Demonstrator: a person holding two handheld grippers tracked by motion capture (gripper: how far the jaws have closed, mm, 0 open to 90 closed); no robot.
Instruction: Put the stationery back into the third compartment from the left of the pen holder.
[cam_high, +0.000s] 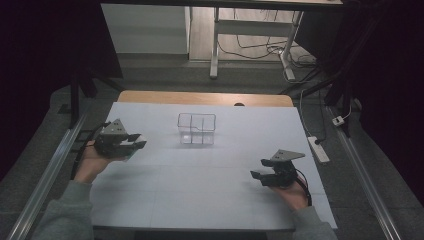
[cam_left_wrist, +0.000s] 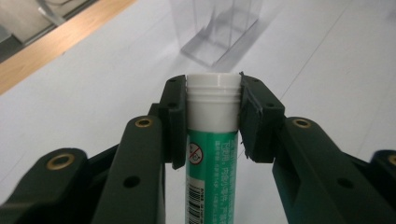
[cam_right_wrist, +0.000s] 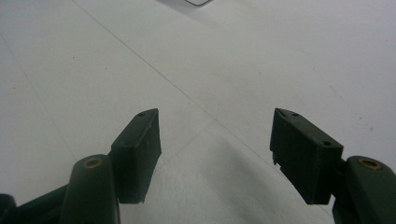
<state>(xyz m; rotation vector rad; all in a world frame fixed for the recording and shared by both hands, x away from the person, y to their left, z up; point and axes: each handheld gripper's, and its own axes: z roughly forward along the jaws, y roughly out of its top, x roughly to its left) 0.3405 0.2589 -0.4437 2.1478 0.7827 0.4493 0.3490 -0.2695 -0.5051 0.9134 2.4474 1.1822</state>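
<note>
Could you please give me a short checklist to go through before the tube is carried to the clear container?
1. Left hand-held gripper shut on the green tube: ok, pads press both sides at the white cap.
2. Tube straight between the pads: ok.
3. Clear container upright on the table: ok.
4. Container compartments free: cannot tell.
5. Right hand-held gripper open and holding nothing: ok.
6. Right hand-held gripper away from the container: ok.
</note>
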